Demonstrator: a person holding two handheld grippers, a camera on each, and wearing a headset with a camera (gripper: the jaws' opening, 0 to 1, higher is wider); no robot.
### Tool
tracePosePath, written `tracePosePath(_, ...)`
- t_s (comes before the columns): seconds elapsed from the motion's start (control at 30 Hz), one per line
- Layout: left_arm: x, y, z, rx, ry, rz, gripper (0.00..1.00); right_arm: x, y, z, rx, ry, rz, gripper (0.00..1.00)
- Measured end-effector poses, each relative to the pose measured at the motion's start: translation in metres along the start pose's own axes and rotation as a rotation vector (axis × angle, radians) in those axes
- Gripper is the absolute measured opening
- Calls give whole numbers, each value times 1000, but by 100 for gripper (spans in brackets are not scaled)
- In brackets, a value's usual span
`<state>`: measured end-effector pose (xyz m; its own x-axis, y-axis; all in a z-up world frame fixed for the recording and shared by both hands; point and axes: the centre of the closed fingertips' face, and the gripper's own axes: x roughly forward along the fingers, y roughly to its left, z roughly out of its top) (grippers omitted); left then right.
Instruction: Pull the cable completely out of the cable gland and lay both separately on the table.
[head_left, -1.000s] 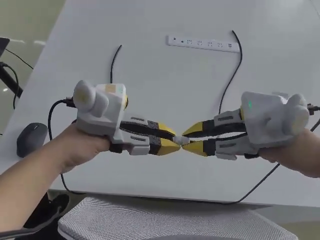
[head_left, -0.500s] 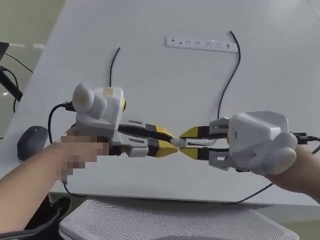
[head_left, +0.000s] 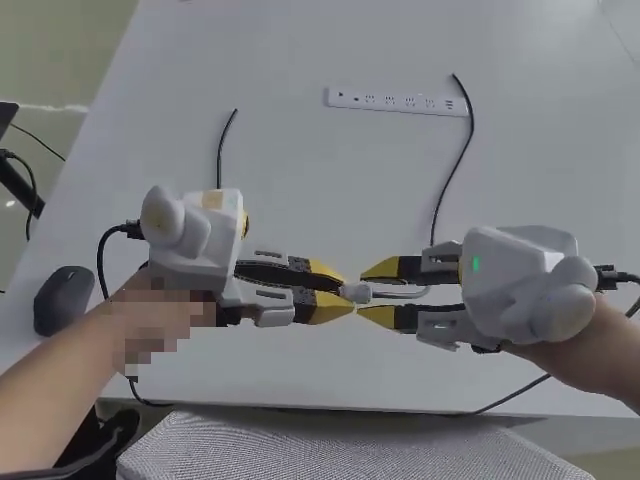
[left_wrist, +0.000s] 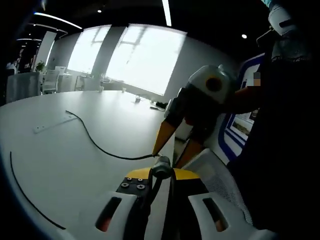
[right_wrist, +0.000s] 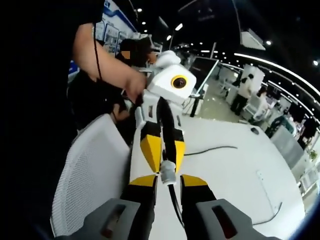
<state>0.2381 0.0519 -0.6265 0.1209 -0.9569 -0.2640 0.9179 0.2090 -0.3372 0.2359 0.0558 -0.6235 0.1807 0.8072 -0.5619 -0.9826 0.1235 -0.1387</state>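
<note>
Now, your left tongs (left_wrist: 161, 175) are clamped on the gland (head_left: 356, 293), held in the air over the near edge of the tabletop (head_left: 330, 170). Whether your right tongs (right_wrist: 168, 182) truly pinch the cable (right_wrist: 174, 202) I cannot tell. Grip it firmly just behind the gland, then pull straight apart.

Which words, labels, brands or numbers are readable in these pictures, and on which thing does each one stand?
No text can be read in any view.
Power strip: its marks are too small to read.
Wall board: its print is too blurred to read.
</note>
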Motion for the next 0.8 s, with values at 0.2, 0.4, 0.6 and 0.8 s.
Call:
tracePosePath(0.2, 0, 2, 1, 58, 13, 45, 15, -15, -12, -14, 133, 34, -100, 19)
tracePosePath(0.4, 2, -2, 5, 94, 26, 71, 15, -16, -13, -32, 78, 120, -209, 17)
tracePosePath(0.6, 5, -2, 8, 130, 41, 94, 15, -16, -17, -27, 21, 121, -284, 14)
tracePosePath(0.8, 6, 0, 11, 137, 36, 97, 15, -16, -18, -22, -21, 116, -292, 10)
